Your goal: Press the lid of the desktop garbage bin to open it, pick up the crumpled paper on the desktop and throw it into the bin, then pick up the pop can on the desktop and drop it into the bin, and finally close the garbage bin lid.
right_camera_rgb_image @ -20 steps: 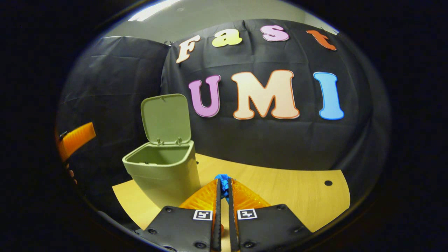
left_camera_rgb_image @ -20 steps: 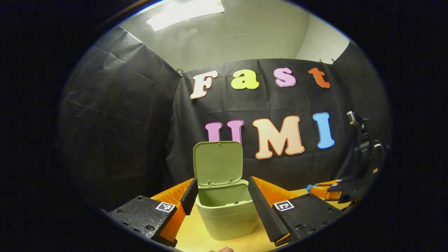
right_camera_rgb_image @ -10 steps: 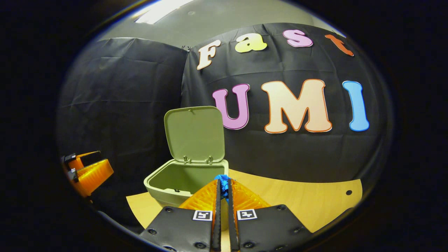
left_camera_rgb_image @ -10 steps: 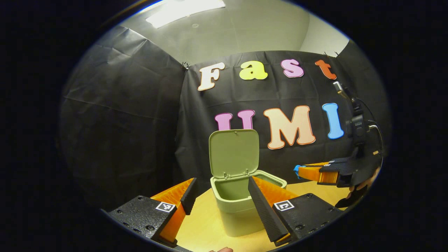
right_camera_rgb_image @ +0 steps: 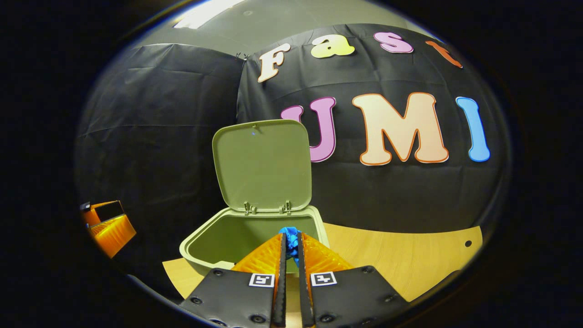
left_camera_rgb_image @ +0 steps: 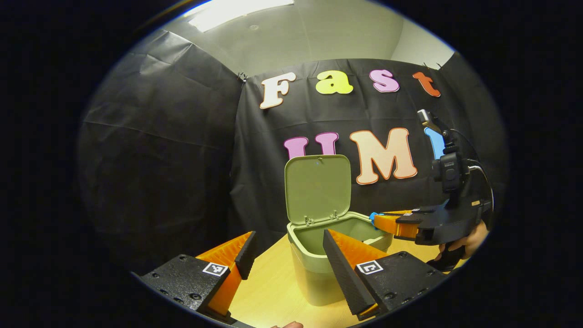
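Left gripper [left_camera_rgb_image: 286,248], lower centre of the left gripper view: fingers spread wide, nothing between them, hanging above the table [left_camera_rgb_image: 268,291] just in front of the bin [left_camera_rgb_image: 319,282]. Bin sits centre frame, lid [left_camera_rgb_image: 318,189] standing up and open. Right of the bin, the right gripper [left_camera_rgb_image: 377,220], held by a hand [left_camera_rgb_image: 473,239], reaches to the bin's rim with its tips over the opening. In the right gripper view the other gripper shows at far left; centre, the open lid [right_camera_rgb_image: 262,164] and the bin's mouth [right_camera_rgb_image: 241,234]; bottom centre, the right gripper [right_camera_rgb_image: 290,243] pinched nearly closed on a small blue thing [right_camera_rgb_image: 290,237] at its tips. Whether that is the crumpled paper, cannot tell. Pop can: not located. Risk, as judged: tips sit near the right rim, so a release here could bounce the thing off the edge onto the table; a knock on the upright lid could drop it shut early
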### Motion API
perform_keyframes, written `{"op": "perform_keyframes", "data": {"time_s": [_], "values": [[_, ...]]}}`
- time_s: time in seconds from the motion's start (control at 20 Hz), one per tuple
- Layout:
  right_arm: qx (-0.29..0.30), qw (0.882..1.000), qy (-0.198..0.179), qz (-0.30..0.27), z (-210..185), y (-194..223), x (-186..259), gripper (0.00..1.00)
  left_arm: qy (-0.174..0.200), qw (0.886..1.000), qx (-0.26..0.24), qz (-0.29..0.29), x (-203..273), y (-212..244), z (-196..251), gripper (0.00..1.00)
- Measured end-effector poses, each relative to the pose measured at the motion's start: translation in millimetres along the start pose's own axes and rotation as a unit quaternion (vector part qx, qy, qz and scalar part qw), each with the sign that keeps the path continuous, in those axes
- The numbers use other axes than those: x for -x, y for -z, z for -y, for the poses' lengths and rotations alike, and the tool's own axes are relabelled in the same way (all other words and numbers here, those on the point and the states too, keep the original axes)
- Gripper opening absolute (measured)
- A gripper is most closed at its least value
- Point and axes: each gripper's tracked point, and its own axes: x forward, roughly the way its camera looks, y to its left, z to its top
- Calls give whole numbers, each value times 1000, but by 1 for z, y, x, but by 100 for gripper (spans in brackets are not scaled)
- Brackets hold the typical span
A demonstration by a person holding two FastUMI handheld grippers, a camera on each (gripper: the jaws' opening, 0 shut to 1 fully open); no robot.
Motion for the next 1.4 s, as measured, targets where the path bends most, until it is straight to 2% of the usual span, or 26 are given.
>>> {"op": "perform_keyframes", "data": {"time_s": [0.05, 0.1, 0.15, 0.35, 0.6, 0.85, 1.4], "values": [[-2, 1000, -1, -4, -2, 5, -5, 16, 2, 1000, 0, -1, -3, 1, -1, 87], [-3, 1000, 1, -7, -2, 7, -7, 25, 4, 1000, 0, 0, -5, 2, -2, 87], [-5, 1000, -1, -11, -3, 9, -7, 25, 7, 1000, 0, 0, -8, 2, -2, 87], [16, 1000, 14, 17, 2, -7, -2, 99, 20, 1000, 6, 0, -19, 5, 4, 87], [46, 998, 44, 29, 30, -16, 30, 99, 42, 999, 15, 10, -27, -2, 30, 87], [52, 995, 76, 42, 72, -32, 71, 100, 67, 997, 17, 14, -28, -8, 70, 88], [65, 984, 157, 52, 182, -52, 172, 99, 144, 989, 23, 17, -12, -13, 185, 88]]}}
